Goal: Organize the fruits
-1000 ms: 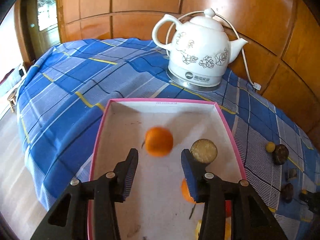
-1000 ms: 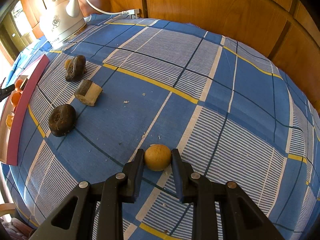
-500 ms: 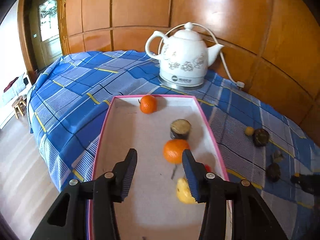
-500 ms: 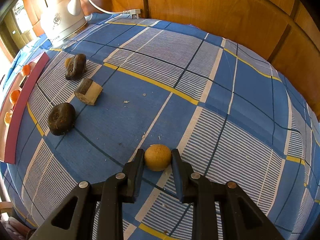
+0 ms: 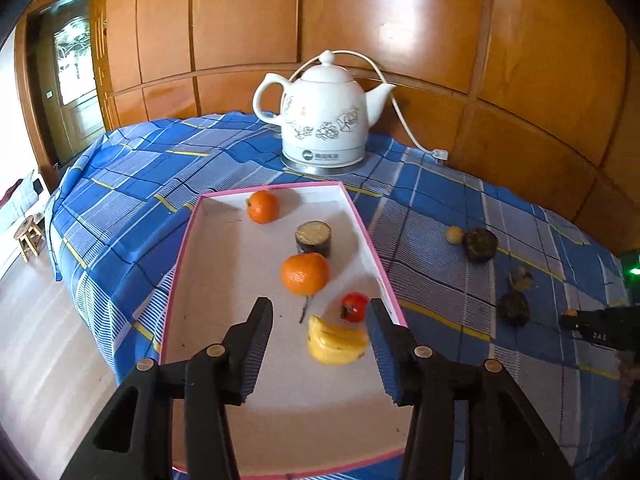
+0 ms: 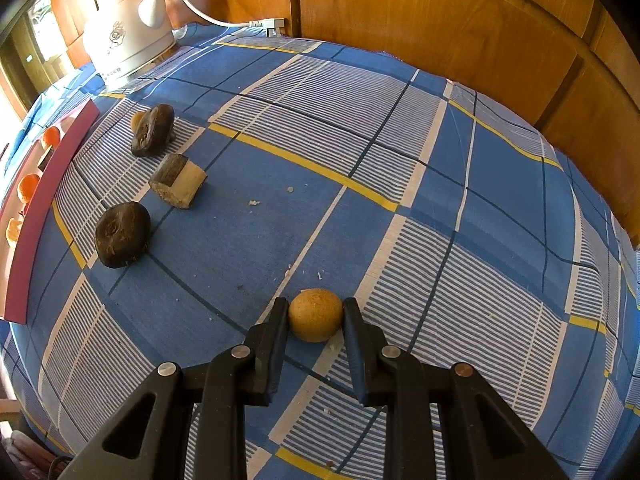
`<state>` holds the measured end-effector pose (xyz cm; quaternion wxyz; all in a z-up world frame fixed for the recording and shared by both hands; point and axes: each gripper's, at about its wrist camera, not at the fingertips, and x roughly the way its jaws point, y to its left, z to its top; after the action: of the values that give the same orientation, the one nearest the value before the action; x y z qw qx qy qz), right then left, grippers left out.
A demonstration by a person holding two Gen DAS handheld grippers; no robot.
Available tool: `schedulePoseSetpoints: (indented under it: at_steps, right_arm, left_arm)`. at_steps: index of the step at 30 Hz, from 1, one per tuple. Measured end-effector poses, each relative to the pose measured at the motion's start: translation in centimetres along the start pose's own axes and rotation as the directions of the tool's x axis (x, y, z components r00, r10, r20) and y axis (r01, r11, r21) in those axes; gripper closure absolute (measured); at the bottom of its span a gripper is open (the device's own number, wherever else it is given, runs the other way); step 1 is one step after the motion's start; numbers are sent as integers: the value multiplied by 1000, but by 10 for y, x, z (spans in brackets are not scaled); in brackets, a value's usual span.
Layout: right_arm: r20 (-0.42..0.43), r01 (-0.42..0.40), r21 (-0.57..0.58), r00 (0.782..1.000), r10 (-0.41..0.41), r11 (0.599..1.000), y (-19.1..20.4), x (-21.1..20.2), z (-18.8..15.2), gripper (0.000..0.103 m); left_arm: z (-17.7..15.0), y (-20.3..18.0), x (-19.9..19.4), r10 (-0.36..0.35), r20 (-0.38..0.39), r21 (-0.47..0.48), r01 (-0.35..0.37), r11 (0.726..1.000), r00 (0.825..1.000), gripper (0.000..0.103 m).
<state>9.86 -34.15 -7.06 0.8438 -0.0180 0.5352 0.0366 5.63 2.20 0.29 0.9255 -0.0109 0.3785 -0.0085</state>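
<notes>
Now the right tongs [image 6: 315, 314] pinch the tan round fruit [image 6: 315, 314]; left tongs [image 5: 319, 326] spread, empty.

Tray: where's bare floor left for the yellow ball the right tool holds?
The tray is bare along its left wall, beside the far orange and near orange, and across its near end. The right side is crowded: cut piece, red fruit, bananas.

Woven checked cloth [image 6: 400, 208] over the bench, matt, lightly creased. Glossy varnished wood panelling [image 5: 400, 40] behind. White glazed ceramic kettle [image 5: 324, 120], shiny, on a metal base. Matt card tray [image 5: 224, 264], pink rim. Oranges [image 5: 305, 273] waxy, dimpled. Dull, rough dark lumps [image 6: 122, 234]. Matt black plastic fingers [image 6: 276, 332], ribbed blue pads [image 5: 382, 344].
</notes>
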Motion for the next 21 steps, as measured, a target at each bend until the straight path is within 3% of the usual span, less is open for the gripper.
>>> schedulePoseSetpoints:
  at_steps: [21]
  right_arm:
    - [3, 9, -8, 1000, -9, 1000, 1, 1, 0, 76]
  left_arm:
    - [-12, -18, -3, -44, -37, 40, 46, 998, 998, 53]
